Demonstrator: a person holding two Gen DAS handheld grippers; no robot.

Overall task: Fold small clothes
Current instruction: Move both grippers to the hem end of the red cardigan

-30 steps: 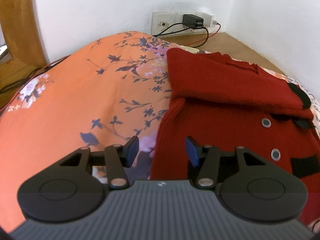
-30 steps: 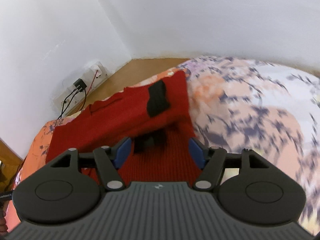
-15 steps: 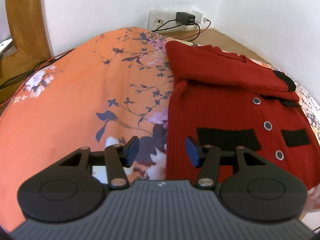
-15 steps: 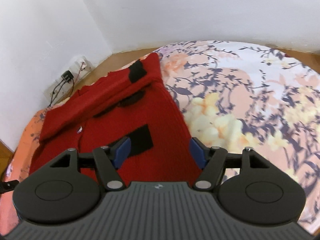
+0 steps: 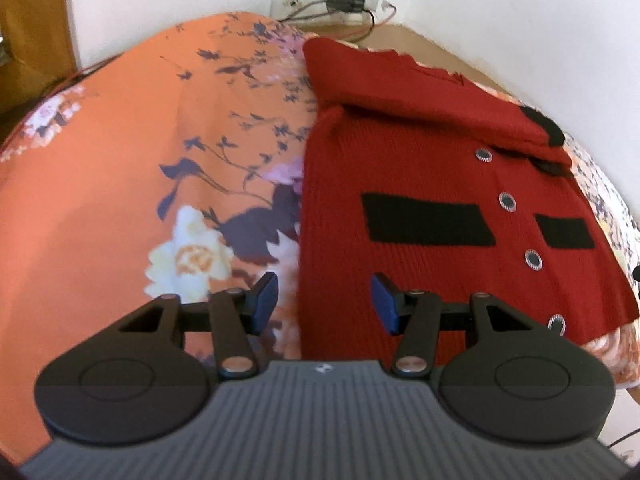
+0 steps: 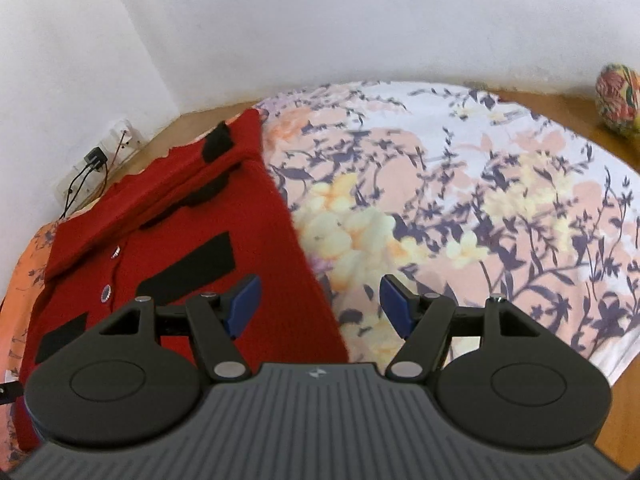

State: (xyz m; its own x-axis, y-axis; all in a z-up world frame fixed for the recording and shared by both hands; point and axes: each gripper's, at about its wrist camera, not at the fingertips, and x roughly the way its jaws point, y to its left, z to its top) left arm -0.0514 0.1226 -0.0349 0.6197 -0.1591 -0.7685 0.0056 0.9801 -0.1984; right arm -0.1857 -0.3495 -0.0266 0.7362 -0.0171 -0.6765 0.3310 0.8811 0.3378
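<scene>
The left gripper (image 5: pixel 324 298) hangs released above the bed, its blue pads (image 5: pixel 266 296) spread wide with nothing between them. Seen from the left wrist, its left pad lies over the floral bedsheet (image 5: pixel 120 184) and its right pad over the red cardigan (image 5: pixel 420 152), so the cardigan's left edge falls in the gap between the jaws; whether either pad touches cloth cannot be told.

The red cardigan lies flat on the bedsheet, toward the corner of the room where a wall socket (image 5: pixel 332 0) with a plugged charger sits. A sleeve is folded across its top, the black cuff (image 5: pixel 548 128) ending at the right side. Two black pocket bands (image 5: pixel 424 220) and a row of round buttons (image 5: pixel 507 202) show on the front.

The right gripper (image 6: pixel 320 306) is likewise released and empty, jaws wide apart. In the right wrist view its left pad sits over the cardigan's (image 6: pixel 180 220) right side, the right pad over bare bedsheet (image 6: pixel 460 200). A floral bundle (image 6: pixel 618 98) rests on the wooden floor at far right.
</scene>
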